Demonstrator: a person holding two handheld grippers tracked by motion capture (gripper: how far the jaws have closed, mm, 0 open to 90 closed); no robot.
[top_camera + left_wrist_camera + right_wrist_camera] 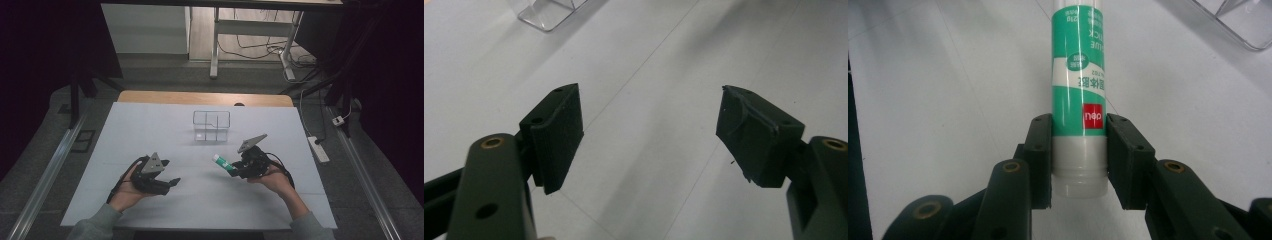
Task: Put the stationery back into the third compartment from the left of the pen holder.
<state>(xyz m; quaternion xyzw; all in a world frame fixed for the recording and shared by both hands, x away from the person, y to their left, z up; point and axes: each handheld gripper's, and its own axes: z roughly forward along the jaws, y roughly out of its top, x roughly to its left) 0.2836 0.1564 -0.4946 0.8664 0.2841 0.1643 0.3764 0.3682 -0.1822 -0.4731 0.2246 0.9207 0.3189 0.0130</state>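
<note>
A green and white glue stick (1078,85) lies between the pads of my right gripper (1079,162), which is shut on its lower end. In the high view the glue stick (222,162) points left and up from the right gripper (237,170), held above the white table cover (150,125). My left gripper (649,135) is open, with only the cover showing between its jaws. It sits at the front left (172,183), held in a hand. A clear plastic divided box (211,125) stands farther back at the centre.
The clear box's corner (546,12) shows at the top left of the left gripper view, and its edge (1243,22) at the top right of the right gripper view. A power strip (318,148) lies on the floor to the right.
</note>
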